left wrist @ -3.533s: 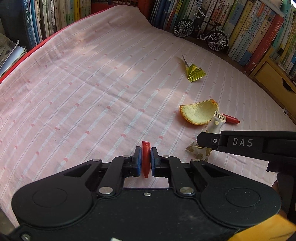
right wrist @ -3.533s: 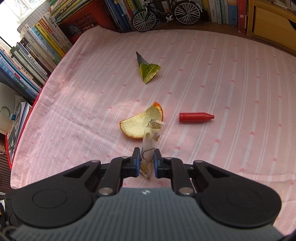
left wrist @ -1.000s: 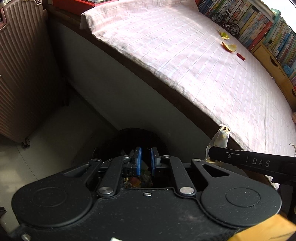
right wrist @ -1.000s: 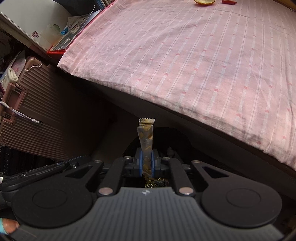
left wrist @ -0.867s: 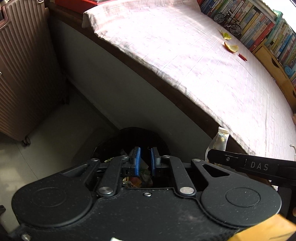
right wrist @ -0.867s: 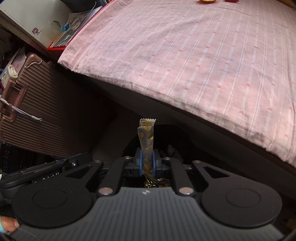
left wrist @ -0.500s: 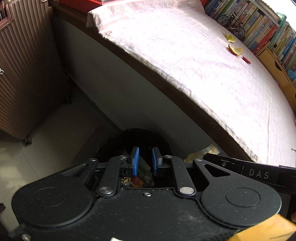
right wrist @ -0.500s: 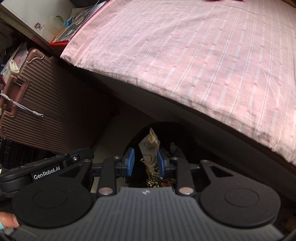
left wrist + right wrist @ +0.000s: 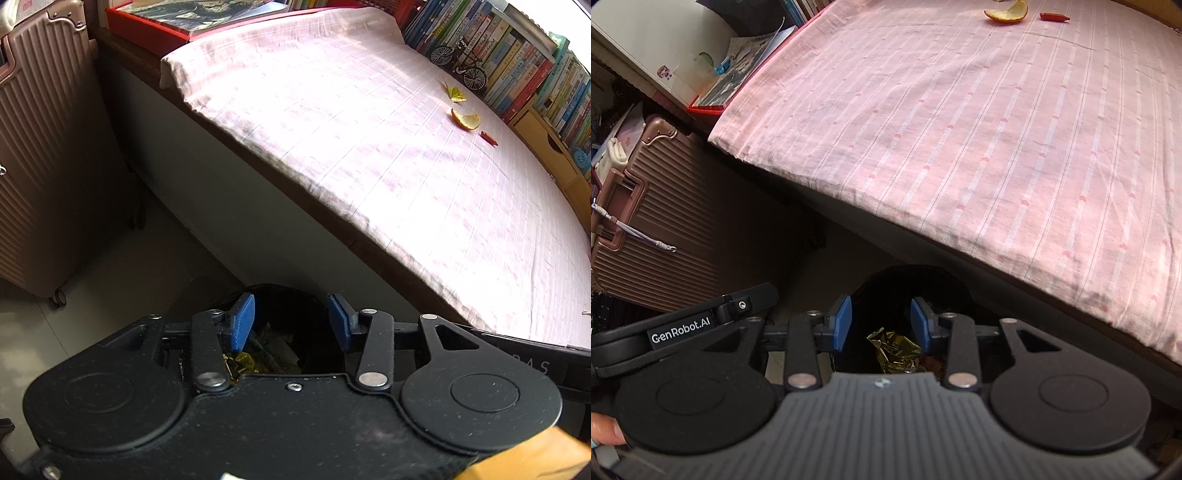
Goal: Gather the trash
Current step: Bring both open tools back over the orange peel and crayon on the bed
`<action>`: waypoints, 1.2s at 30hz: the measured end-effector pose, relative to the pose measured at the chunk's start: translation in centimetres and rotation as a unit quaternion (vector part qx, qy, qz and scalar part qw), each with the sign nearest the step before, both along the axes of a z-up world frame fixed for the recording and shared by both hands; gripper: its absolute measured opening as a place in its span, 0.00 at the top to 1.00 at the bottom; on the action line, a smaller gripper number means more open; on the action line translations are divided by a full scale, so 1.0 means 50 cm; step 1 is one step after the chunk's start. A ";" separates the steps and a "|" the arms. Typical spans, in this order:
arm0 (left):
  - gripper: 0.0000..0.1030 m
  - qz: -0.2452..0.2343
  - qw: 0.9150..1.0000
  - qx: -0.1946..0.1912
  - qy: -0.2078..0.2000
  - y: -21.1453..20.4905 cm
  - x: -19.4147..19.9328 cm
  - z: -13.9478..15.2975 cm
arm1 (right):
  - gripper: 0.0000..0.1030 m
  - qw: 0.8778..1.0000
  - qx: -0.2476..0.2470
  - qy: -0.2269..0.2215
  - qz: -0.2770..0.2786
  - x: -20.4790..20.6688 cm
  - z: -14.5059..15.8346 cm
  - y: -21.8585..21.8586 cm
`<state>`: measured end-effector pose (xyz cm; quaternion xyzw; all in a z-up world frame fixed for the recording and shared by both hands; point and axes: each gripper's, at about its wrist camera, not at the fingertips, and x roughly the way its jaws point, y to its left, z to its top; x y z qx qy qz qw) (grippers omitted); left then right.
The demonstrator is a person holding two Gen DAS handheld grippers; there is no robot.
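Both grippers, left (image 9: pixel 291 319) and right (image 9: pixel 881 323), are positioned over the black bin (image 9: pixel 912 284); fingers are opening, nothing gripped between them.

Left tool (image 9: pixel 291 322), jaws opening and empty, above black trash bin (image 9: pixel 295 299).

Two wrist fisheyes, both angled steeply down at the floor beside the bed

Each looks along its own jaws, close above the black bin (image 9: pixel 284 295); both share the bin (image 9: pixel 912 277), pink bedsheet (image 9: pixel 369 147) and suitcase (image 9: pixel 665 221).
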<state>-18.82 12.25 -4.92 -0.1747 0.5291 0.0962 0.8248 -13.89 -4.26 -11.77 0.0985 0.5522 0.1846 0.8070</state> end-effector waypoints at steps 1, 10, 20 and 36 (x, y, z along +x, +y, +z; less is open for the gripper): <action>0.56 -0.001 1.000 0.001 -0.005 -0.003 0.008 0.006 | 0.48 1.000 0.002 -0.004 -0.005 0.005 0.007 -0.006; 0.41 -0.028 0.998 0.008 -0.050 -0.066 0.131 0.073 | 0.48 0.994 0.002 -0.067 -0.081 0.083 0.083 -0.106; 0.27 -0.077 0.995 0.010 -0.068 -0.213 0.335 0.087 | 0.47 0.980 -0.038 -0.106 -0.163 0.227 0.116 -0.248; 0.19 -0.055 0.997 0.027 -0.050 -0.378 0.743 -0.034 | 0.43 0.977 -0.069 -0.096 -0.178 0.451 0.056 -0.410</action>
